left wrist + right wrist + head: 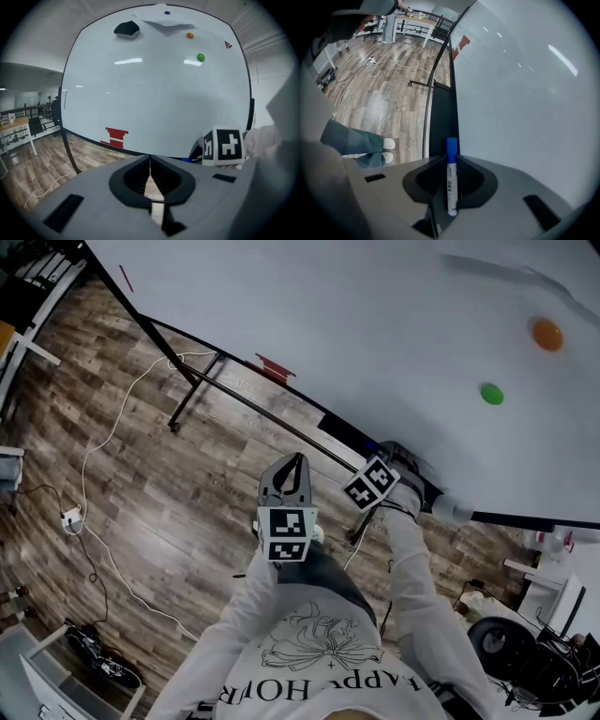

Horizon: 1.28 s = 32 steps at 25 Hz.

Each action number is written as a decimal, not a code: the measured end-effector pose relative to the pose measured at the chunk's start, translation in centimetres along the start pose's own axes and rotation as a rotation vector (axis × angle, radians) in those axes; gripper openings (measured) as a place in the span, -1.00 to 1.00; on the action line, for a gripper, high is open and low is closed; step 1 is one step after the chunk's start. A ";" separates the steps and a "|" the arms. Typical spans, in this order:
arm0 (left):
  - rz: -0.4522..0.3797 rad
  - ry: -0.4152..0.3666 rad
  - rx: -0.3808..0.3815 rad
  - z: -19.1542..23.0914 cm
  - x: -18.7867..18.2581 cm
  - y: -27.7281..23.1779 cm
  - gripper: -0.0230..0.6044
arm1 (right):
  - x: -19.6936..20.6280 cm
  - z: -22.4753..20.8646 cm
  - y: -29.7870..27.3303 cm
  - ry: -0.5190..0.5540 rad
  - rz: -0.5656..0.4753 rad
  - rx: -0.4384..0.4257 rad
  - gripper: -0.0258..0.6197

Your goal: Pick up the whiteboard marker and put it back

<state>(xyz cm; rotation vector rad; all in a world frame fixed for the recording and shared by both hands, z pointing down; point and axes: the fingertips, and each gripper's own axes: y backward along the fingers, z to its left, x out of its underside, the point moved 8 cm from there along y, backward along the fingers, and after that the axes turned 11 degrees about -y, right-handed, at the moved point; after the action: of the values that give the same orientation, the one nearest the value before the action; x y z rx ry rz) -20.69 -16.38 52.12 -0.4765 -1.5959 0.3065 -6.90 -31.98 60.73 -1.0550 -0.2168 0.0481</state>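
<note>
A whiteboard marker [451,180] with a white barrel and a blue cap lies lengthwise between the jaws of my right gripper [451,158], which is shut on it. Its cap points down at the black tray [440,117] along the whiteboard's [525,93] lower edge. In the head view the right gripper [409,463] is at that tray and the marker is hidden. My left gripper [298,461] hangs to its left, over the floor. Its jaws [150,163] are shut with nothing between them, facing the whiteboard [154,93].
The board carries a black eraser [126,29], an orange magnet [547,334], a green magnet [491,394] and a red mark [116,136]. The stand's black leg [192,390] and white cables [94,521] are on the wooden floor. Desks stand far left.
</note>
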 end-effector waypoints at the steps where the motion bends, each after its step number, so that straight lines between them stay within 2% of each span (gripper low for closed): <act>1: 0.002 0.002 -0.002 0.1 0.1 0.0 -0.91 | -0.1 0.0 0.0 0.003 0.005 0.001 -0.72; 8: 0.007 0.018 -0.012 0.6 0.3 0.1 -0.91 | 0.0 0.0 0.1 0.020 -0.018 -0.003 -0.73; 16: -0.010 0.008 -0.010 0.4 -0.6 0.4 -0.91 | 0.4 -0.6 0.9 -0.034 -0.044 -0.016 -0.73; 24: -0.060 -0.015 0.000 -0.2 -2.6 0.9 -0.91 | 0.6 -1.4 4.1 -0.066 -0.113 0.038 -0.73; 28: -0.093 -0.035 0.013 -1.0 -4.2 1.3 -0.91 | 1.0 -2.0 6.7 -0.123 -0.173 0.071 -0.73; 32: -0.139 -0.063 0.037 -1.9 -6.1 1.4 -0.91 | 1.4 -3.1 10.0 -0.244 -0.264 0.111 -0.73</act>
<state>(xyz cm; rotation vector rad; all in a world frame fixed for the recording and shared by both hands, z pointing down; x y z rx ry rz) -18.47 -18.19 46.28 -0.3287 -1.6732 0.2470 -4.31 -29.48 50.85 -0.9011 -0.5665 -0.0497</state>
